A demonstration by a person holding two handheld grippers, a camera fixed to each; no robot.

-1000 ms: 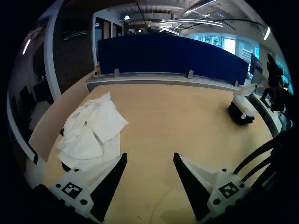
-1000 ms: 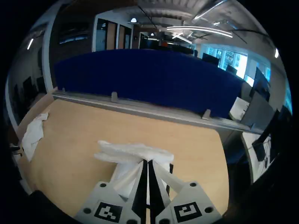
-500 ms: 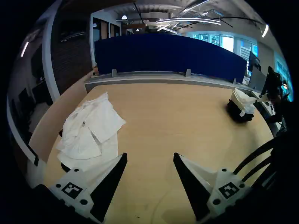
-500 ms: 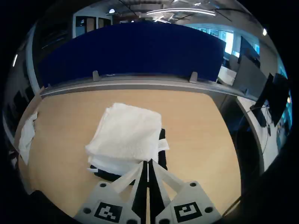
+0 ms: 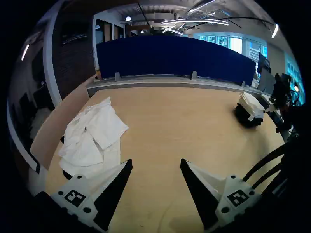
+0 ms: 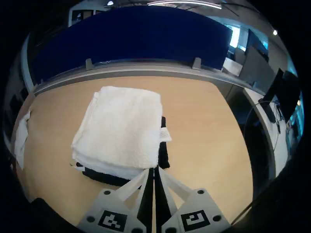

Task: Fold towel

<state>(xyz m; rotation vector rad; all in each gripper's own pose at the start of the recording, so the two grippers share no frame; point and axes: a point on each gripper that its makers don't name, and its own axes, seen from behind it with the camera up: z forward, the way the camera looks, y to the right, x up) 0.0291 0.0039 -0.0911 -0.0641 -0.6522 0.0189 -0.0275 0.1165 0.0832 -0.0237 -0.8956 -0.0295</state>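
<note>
- the right gripper [image 6: 154, 168] had its jaws clenched together, with only a thin slit between the two fingers.
- its tips sat at the near edge of a folded white towel [image 6: 122, 126]. i cannot tell if any cloth was pinched between them.
- the folded white towel lay flat as a thick square on top of a black folded item [image 6: 104, 178], which stuck out beneath its near and right edges.
- a small white tag [image 6: 165, 135] stuck out from the towel's right edge.
- the stack rested on a light wooden table [image 6: 202, 128], near its middle in the right gripper view.
- a crumpled white cloth [image 6: 21, 134] lay at the table's far left edge, well apart from the stack.
- behind the table ran a grey rail [image 6: 136, 70] and a dark blue divider panel [image 6: 132, 39].
- the left gripper [image 5: 155, 161] had its jaws released and spread wide, with bare table [image 5: 175, 124] between the fingers.
- in the left gripper view the crumpled white cloth [image 5: 93, 134] lay just ahead of the left finger, to the left.
- the folded white towel [image 5: 250, 105] on its black folded item [image 5: 245, 118] sat far off at the table's right edge.
- the blue divider panel [image 5: 175, 54] stood along the far side.
</note>
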